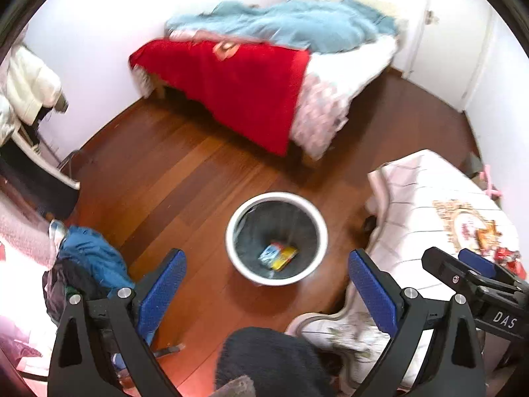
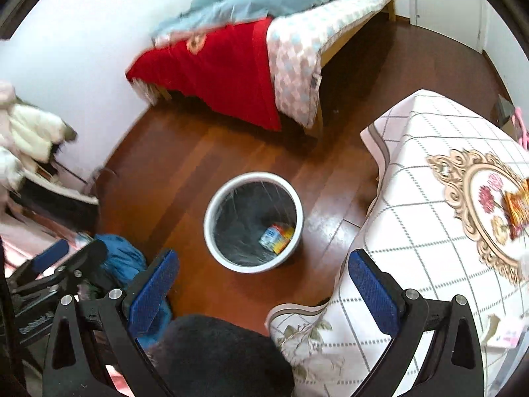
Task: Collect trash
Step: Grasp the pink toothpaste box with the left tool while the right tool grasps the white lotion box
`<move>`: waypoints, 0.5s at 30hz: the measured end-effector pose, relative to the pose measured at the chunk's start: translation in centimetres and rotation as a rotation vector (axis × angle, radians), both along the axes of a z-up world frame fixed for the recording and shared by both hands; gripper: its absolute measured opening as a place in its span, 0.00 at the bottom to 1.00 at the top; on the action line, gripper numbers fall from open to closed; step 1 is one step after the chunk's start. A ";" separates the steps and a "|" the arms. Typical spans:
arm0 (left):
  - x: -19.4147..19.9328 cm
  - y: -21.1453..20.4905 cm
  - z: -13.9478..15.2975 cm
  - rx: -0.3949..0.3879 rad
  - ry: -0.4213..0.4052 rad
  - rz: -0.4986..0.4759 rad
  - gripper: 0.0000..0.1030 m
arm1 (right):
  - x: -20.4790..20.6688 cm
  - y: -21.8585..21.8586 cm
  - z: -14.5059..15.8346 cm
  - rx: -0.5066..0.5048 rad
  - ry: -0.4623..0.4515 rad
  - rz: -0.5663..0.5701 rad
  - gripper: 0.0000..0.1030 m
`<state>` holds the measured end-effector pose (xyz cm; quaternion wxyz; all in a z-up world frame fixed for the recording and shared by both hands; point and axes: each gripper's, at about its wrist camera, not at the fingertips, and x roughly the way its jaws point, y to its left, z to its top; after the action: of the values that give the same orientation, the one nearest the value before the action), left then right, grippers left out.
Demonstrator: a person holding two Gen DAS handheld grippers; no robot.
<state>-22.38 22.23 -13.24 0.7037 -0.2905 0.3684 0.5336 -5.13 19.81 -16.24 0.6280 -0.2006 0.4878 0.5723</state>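
White round trash bin [image 1: 231, 248] upright on floor, colourful wrapper [image 1: 278, 256] lying flat inside, another wrapper [image 2: 516, 211] on table.

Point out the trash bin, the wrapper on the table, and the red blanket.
trash bin [image 2: 211, 198], right wrist view, on its white rim.
wrapper [image 2: 517, 213], right wrist view, on its orange middle.
red blanket [image 1: 238, 89], left wrist view, on its hanging front.

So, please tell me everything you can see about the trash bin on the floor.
The trash bin is round, with a white rim and white outer wall that look like plastic. It stands upright and open, without a lid, on the brown wooden floor, between the bed and the cloth-covered table. A dark, shiny liner bag covers its inside. At the bottom lies a small package, blue and yellow. Neither gripper touches the bin.
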 end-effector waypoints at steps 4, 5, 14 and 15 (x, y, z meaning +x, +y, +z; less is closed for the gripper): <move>3.2 -2.8 1.2 0.019 -0.029 -0.066 0.97 | 3.0 -5.0 3.1 0.071 0.046 -0.063 1.00; 4.2 -3.5 1.1 0.016 -0.038 -0.087 0.97 | 3.5 -6.1 3.5 0.079 0.052 -0.078 1.00; 19.4 -11.8 -5.0 -0.044 0.040 -0.440 0.97 | 14.5 -22.4 2.6 0.001 0.050 -0.414 1.00; 21.6 -13.0 -6.1 -0.047 0.066 -0.501 0.97 | 16.2 -24.9 1.7 -0.026 0.045 -0.471 1.00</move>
<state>-0.81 9.24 -19.32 0.7946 -0.1888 0.4638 0.3432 11.02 -5.04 -14.52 0.7305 -0.0765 0.5424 0.4078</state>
